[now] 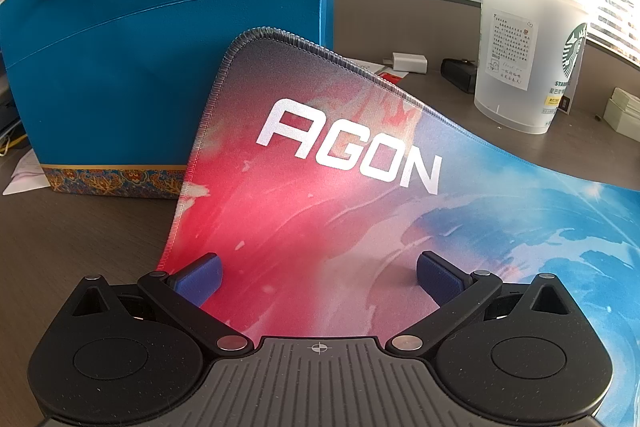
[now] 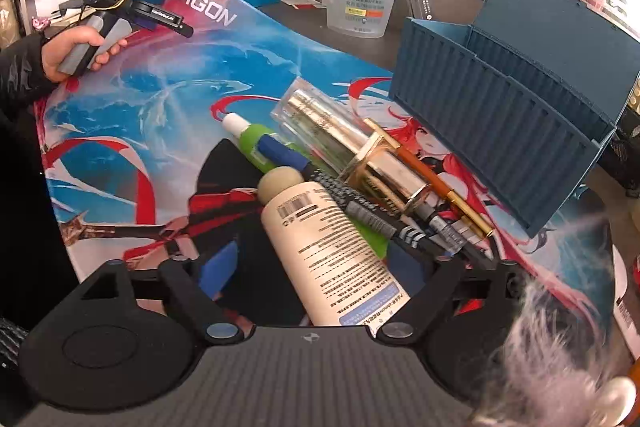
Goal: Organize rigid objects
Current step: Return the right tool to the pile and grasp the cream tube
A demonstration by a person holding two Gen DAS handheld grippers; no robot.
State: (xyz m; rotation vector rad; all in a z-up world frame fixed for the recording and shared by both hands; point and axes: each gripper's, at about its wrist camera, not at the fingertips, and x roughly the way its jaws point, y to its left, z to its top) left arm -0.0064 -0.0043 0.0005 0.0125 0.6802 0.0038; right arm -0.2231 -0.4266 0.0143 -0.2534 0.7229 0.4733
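Note:
A pile of rigid items lies on the AGON desk mat (image 2: 132, 131): a cream bottle (image 2: 320, 247) with a beige cap, a green tube (image 2: 250, 143), a clear and gold bottle (image 2: 320, 123), an orange and gold pen (image 2: 432, 171) and some dark pens (image 2: 372, 219). My right gripper (image 2: 312, 271) is open and straddles the lower part of the cream bottle; a gap shows at the left pad. A blue container-shaped box (image 2: 500, 131) stands open just right of the pile. My left gripper (image 1: 318, 277) is open and holds nothing, low over the mat's AGON corner (image 1: 348, 147).
A tall blue gift bag (image 1: 160, 47) stands behind the mat's raised corner. A frosted Starbucks cup (image 1: 524, 51) sits on the desk beyond. A hand (image 2: 76, 47) holds the left gripper at the far left. Grey fluff (image 2: 552, 347) crowds the lower right.

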